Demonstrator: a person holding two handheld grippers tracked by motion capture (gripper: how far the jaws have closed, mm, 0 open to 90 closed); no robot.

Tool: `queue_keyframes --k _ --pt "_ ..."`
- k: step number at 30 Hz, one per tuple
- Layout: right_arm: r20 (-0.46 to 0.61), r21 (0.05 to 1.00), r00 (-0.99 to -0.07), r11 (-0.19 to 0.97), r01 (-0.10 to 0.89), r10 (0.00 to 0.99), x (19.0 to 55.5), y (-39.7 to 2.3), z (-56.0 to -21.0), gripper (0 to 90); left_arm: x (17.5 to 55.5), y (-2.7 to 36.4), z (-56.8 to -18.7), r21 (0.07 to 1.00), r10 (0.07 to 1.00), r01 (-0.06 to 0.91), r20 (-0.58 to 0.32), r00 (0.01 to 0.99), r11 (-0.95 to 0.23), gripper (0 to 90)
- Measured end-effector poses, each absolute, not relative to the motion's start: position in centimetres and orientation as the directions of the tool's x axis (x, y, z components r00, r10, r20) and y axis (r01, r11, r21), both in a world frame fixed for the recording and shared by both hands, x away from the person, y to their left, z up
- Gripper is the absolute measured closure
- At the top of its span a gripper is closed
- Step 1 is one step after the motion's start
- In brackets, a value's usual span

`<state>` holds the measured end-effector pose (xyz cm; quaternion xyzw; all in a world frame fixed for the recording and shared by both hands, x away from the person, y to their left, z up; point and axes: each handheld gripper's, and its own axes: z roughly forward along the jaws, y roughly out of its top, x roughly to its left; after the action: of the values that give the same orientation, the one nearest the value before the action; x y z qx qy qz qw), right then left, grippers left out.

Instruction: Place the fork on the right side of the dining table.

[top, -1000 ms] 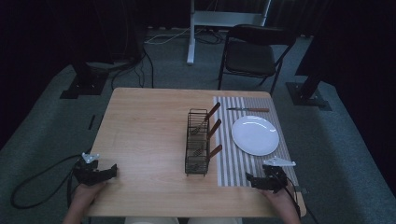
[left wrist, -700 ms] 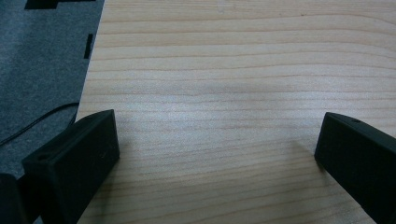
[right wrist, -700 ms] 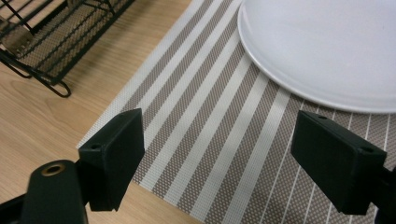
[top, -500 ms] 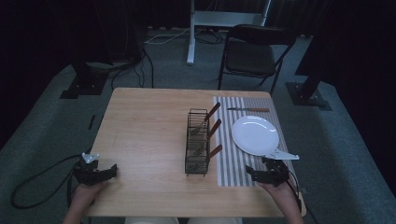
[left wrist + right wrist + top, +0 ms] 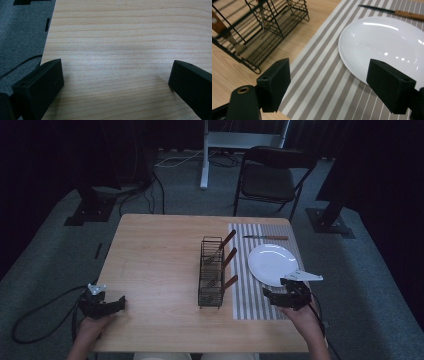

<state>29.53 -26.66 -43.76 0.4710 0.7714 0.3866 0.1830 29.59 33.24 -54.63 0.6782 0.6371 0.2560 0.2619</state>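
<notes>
No writing or brand mark can be read on anything here. The table is pale wood with a fine straight grain, and a striped woven mat, beige and cream, lies flat on its right part. On the mat sits a round, glossy white plate, and beyond it, near the far edge, a knife with a dark blade and a wooden handle lies crosswise. Just left of the mat stands a black wire rack, a narrow box of thin rods, with three wood-handled utensils leaning out of it toward the plate; their working ends are too small to tell. The right gripper hovers above the near end of the mat, just beside the plate's near rim, held in a hand that comes in from the table's front edge; its blocky matt black jaws stand wide apart with nothing between them, and in the right gripper view they frame the mat and the plate's edge. The left gripper rests low at the near left corner, well apart from everything else, held in the other hand, its jaws also wide and empty over bare wood.
</notes>
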Motion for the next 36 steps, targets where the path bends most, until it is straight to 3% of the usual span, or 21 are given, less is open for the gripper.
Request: queue_keyframes --k 36 --pt "0.084 0.822 -0.579 0.273 0.501 0.811 34.2 -21.2 -38.5 20.3 29.6 33.2 -54.6 0.681 0.998 0.73 0.015 0.058 -0.052 0.2"
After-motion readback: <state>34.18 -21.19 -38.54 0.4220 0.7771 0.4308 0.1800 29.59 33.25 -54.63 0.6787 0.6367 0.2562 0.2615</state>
